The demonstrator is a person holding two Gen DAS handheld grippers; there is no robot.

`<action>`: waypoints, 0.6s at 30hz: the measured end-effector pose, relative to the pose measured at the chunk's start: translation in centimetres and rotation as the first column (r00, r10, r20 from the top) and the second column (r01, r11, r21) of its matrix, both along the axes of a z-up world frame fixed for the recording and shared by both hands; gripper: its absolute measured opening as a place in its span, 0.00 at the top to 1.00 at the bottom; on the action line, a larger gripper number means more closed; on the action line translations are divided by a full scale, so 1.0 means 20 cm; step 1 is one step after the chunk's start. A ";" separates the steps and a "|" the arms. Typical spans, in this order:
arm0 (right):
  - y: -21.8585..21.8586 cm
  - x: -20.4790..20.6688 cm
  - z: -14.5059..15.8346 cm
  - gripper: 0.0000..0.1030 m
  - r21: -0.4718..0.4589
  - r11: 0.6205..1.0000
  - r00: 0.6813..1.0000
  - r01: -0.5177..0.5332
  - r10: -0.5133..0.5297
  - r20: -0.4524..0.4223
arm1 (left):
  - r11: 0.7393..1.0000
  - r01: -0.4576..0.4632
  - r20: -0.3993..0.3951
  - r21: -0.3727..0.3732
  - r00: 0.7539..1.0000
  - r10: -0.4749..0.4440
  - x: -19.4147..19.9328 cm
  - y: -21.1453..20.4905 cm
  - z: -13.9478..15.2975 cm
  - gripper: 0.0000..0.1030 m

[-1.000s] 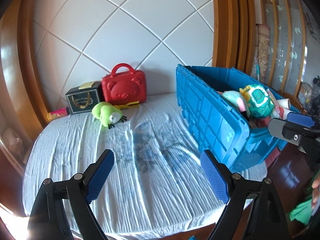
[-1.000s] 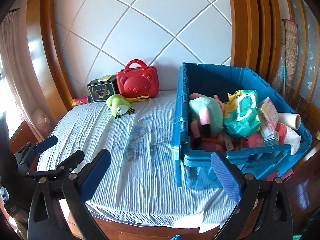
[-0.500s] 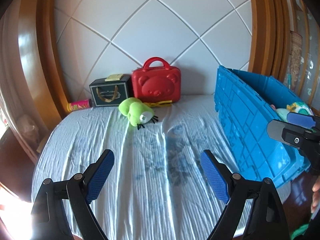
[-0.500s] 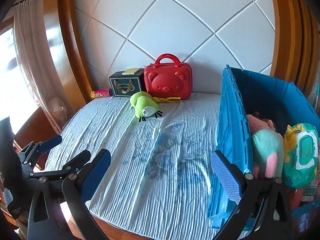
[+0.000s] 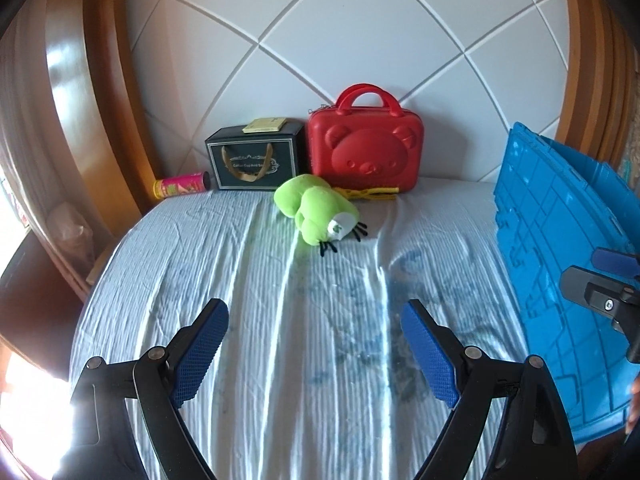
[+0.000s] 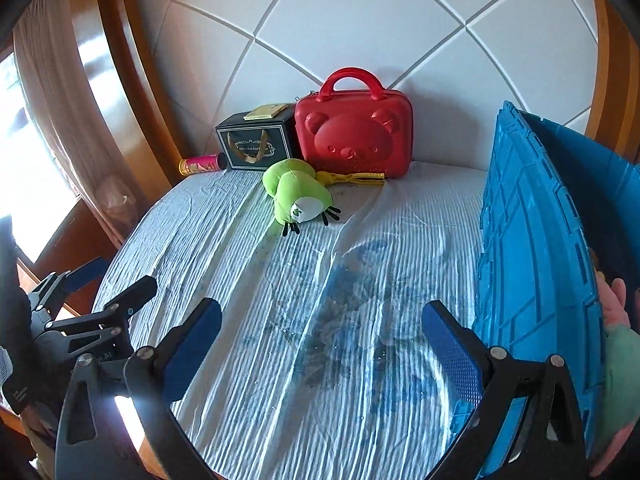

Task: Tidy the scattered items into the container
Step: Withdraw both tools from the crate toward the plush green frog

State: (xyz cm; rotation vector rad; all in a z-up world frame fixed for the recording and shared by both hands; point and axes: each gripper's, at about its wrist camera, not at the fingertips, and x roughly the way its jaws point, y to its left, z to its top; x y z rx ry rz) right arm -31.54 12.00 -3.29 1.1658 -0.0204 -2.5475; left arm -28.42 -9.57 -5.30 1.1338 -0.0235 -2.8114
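Observation:
A green plush frog (image 5: 318,214) (image 6: 298,198) lies on the white bedsheet (image 5: 256,300) at the far side. Behind it stand a red bear case (image 5: 366,156) (image 6: 354,140), a dark gift box (image 5: 256,164) (image 6: 256,146) and a pink tube (image 5: 182,186) (image 6: 202,164). A yellow item (image 5: 370,193) (image 6: 354,178) lies at the case's foot. The blue crate (image 5: 560,260) (image 6: 532,264) stands at the right. My left gripper (image 5: 316,350) is open and empty over the sheet. My right gripper (image 6: 322,350) is open and empty beside the crate wall.
A white padded headboard (image 5: 320,40) framed in wood (image 5: 92,80) backs the bed. A small yellow pad (image 5: 266,125) lies on the gift box. A pink and green plush (image 6: 618,344) shows inside the crate. A window and curtain (image 6: 44,120) are at the left.
Both grippers have swung left and forward, away from the crate and toward the frog and the items at the headboard. Both stay open and empty.

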 end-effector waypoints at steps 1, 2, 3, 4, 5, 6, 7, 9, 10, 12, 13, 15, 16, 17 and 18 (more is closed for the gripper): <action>-0.02 -0.03 -0.02 0.01 0.002 1.000 1.000 0.007 -0.007 0.010 | 1.000 -0.001 0.010 -0.009 1.000 0.001 -0.04 -0.04 -0.02 0.14; -0.04 -0.07 -0.04 0.01 0.005 1.000 1.000 0.018 -0.018 0.024 | 1.000 -0.002 0.020 -0.019 1.000 0.003 -0.09 -0.08 -0.04 0.14; -0.05 -0.11 -0.07 0.01 0.005 1.000 0.999 0.029 -0.029 0.038 | 1.000 -0.004 0.030 -0.030 1.000 0.005 -0.14 -0.13 -0.06 0.14; -0.07 -0.16 -0.10 0.01 0.007 0.999 0.998 0.042 -0.042 0.053 | 0.999 -0.007 0.043 -0.037 0.999 0.008 -0.19 -0.18 -0.09 0.14; -0.09 -0.20 -0.12 0.01 0.012 0.998 0.996 0.055 -0.056 0.067 | 0.999 -0.009 0.053 -0.042 0.999 0.012 -0.24 -0.23 -0.11 0.14; -0.10 -0.25 -0.15 0.01 0.017 0.997 0.994 0.071 -0.072 0.081 | 0.999 -0.011 0.064 -0.042 0.998 0.014 -0.29 -0.29 -0.14 0.14; -0.12 -0.30 -0.19 0.01 0.018 0.996 0.991 0.086 -0.087 0.098 | 0.999 -0.015 0.074 -0.040 0.997 0.017 -0.34 -0.34 -0.16 0.14; -0.15 -0.40 -0.27 0.01 0.009 0.995 0.985 0.102 -0.103 0.141 | 0.999 -0.021 0.098 -0.033 0.995 0.024 -0.44 -0.44 -0.22 0.14; -0.16 -0.46 -0.31 0.01 0.008 0.994 0.981 0.107 -0.107 0.160 | 0.999 -0.025 0.110 -0.027 0.994 0.028 -0.49 -0.48 -0.25 0.14; -0.19 -0.56 -0.37 0.01 0.024 0.993 0.975 0.115 -0.118 0.190 | 0.999 -0.038 0.135 -0.021 0.990 0.041 -0.60 -0.55 -0.30 0.14; -0.21 -0.61 -0.39 0.01 0.024 0.993 0.974 0.113 -0.115 0.197 | 0.999 -0.044 0.143 -0.021 0.989 0.046 -0.65 -0.57 -0.32 0.14; -0.24 -0.71 -0.43 0.01 0.017 0.995 0.973 0.102 -0.103 0.204 | 0.998 -0.056 0.150 -0.025 0.987 0.059 -0.76 -0.61 -0.37 0.14; -0.26 -0.76 -0.44 0.01 0.016 0.995 0.974 0.094 -0.096 0.204 | 0.998 -0.065 0.158 -0.024 0.985 0.068 -0.81 -0.63 -0.40 0.14; -0.29 -0.82 -0.46 0.01 0.021 0.996 0.975 0.088 -0.091 0.203 | 0.997 -0.070 0.166 -0.020 0.983 0.073 -0.86 -0.65 -0.42 0.14; -0.32 -0.88 -0.47 0.01 0.027 0.996 0.975 0.085 -0.089 0.203 | 0.997 -0.076 0.173 -0.016 0.982 0.078 -0.92 -0.68 -0.45 0.14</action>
